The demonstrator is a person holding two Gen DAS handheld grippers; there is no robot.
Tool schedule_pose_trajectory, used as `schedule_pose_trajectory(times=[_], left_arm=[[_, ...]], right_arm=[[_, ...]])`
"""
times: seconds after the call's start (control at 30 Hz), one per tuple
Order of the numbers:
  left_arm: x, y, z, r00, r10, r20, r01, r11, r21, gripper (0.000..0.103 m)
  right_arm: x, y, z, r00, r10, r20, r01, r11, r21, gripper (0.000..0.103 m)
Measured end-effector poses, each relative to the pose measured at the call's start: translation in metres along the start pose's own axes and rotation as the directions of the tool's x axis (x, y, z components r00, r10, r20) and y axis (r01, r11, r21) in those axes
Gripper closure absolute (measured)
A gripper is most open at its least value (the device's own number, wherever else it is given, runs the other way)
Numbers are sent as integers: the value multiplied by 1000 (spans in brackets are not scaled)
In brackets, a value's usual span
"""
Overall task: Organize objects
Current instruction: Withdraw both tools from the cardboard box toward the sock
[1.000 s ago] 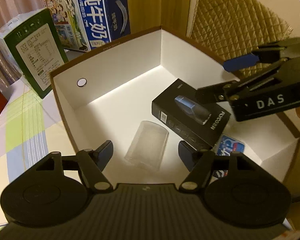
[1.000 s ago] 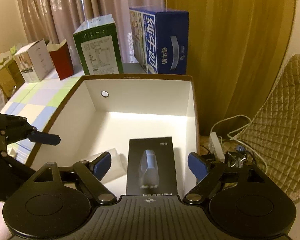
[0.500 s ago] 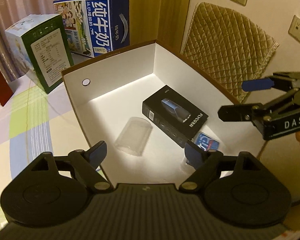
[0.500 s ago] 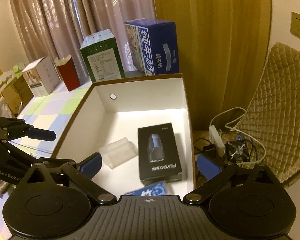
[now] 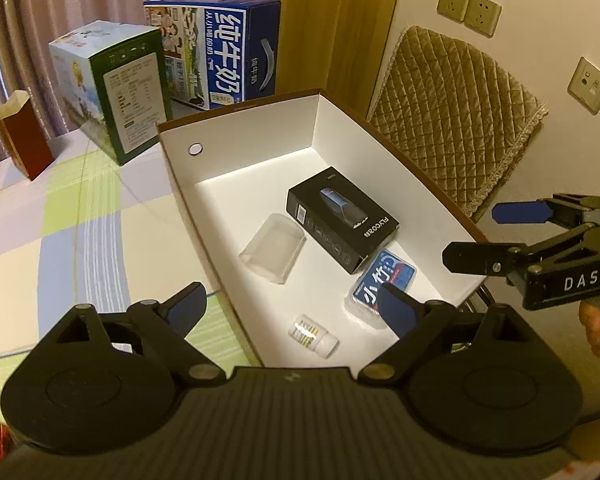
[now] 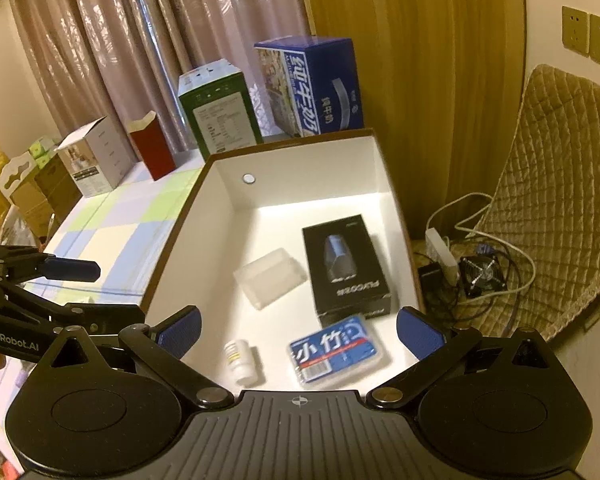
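Both grippers tilt downward over the near end of an open white-lined box [image 6: 300, 168], each filling the bottom of its own view. The left gripper [image 5: 290, 306] has its blue pads spread wide with nothing between them, its jaws having just been opening; the right gripper [image 6: 298, 330] is likewise spread as wide as it goes and empty, its jaws also having just opened further. In the left wrist view the right gripper juts in from the right edge, marked "DAS", with part of a hand [image 5: 598, 330] cut off at the frame's edge below it; in the right wrist view the left gripper enters at the lower left, marked "GenRobot.AI". Inside the box lie a black carton [image 6: 346, 266] printed "FLYCO" (its smaller print is unreadable), a clear plastic case [image 6: 270, 282] just left of it, a blue pack [image 6: 336, 352] bearing the characters "小竹", and a small white bottle [image 6: 242, 362] whose label is too fine to read. Behind the box, at the upper centre, stand a blue milk carton [image 5: 228, 52] reading "纯牛奶" and a green box [image 5: 124, 88] with an illegible text panel. The blue pack is partly hidden behind a left-gripper finger [image 5: 396, 306] in the left wrist view.
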State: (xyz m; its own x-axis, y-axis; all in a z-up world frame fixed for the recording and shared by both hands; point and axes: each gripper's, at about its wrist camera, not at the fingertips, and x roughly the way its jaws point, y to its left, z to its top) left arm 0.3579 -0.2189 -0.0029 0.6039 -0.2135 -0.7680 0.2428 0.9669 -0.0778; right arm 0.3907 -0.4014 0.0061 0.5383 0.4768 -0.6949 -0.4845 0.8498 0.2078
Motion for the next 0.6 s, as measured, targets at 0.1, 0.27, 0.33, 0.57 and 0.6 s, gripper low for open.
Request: schedule_pose_trajectory(times=[0.1,0.27,0.33,0.57,0.6], left_arm=[[-8,1,-8,1000,-2,0,2,1000,-14,13],[-20,6,-24,1000,-1,-3,0,1000,-28,12],[-27,9,-30,1000,0,-1,0,999,-38,12],[-50,27,-52,1000,18,5,-17,997,-74,12],[-53,31,-55,1000,20,6,-19,997,-81,12]], right_arm=[[-4,9,-5,1000,7,-2,-7,1000,0,2],[-11,25,-14,1000,16,-6,-16,1000,-6,2],[-13,32,-17,1000,21,-10,-21,1000,-8,2],[-14,58,-30,999,34,-31,-35,999,-12,2],[-14,63,-33,999,37,-36,-38,999,-13,2]])
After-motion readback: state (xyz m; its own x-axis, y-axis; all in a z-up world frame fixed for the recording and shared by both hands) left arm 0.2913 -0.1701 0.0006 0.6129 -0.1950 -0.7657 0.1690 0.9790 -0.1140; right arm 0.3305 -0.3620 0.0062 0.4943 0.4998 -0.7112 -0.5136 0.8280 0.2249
